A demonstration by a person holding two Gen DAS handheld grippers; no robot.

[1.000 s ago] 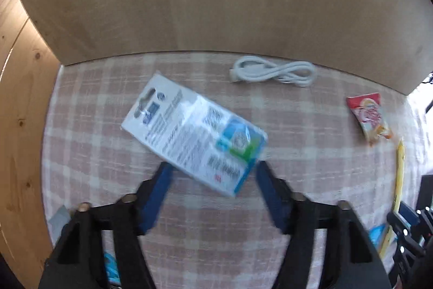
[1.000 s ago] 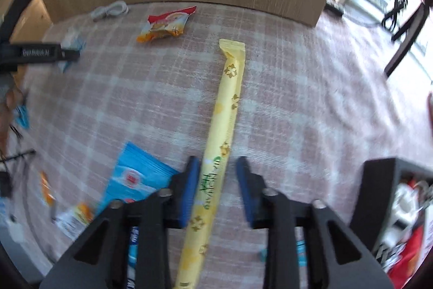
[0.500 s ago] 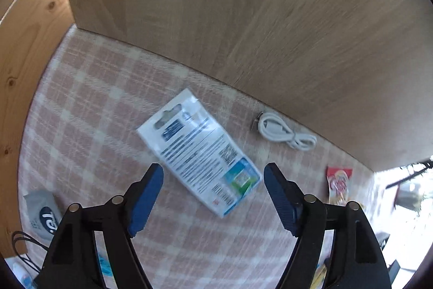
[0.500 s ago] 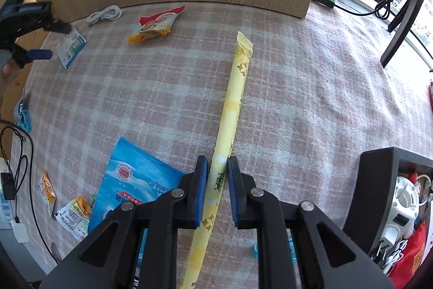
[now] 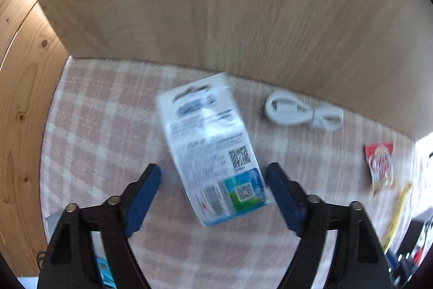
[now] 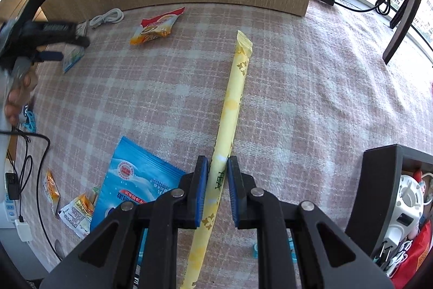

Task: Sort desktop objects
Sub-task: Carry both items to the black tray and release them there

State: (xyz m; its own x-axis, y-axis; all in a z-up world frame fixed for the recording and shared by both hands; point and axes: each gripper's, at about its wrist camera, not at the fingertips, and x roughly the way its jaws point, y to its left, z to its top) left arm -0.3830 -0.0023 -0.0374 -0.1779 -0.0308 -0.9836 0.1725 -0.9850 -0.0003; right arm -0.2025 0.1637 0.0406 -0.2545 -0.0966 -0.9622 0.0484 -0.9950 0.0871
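Note:
My left gripper (image 5: 213,175) is open above a white card package with blue and green print (image 5: 213,151), which lies flat on the pink checked tablecloth, its near end between the blue fingers. My right gripper (image 6: 217,169) is shut on a long yellow tea stick (image 6: 232,104) that stretches away across the cloth. In the right wrist view the left gripper (image 6: 54,45) is at the far left over the same package (image 6: 72,58).
A coiled white cable (image 5: 303,114) and a red snack packet (image 5: 380,167) lie to the right by the wooden back panel (image 5: 216,4). The right wrist view shows a blue pouch (image 6: 135,180), small sachets (image 6: 75,210), and a black bin (image 6: 379,194) holding items.
My left gripper has swung and come closer over the white package, whose near end now lies between the fingers. My right gripper closed onto the yellow stick about half a second ago and still holds it.

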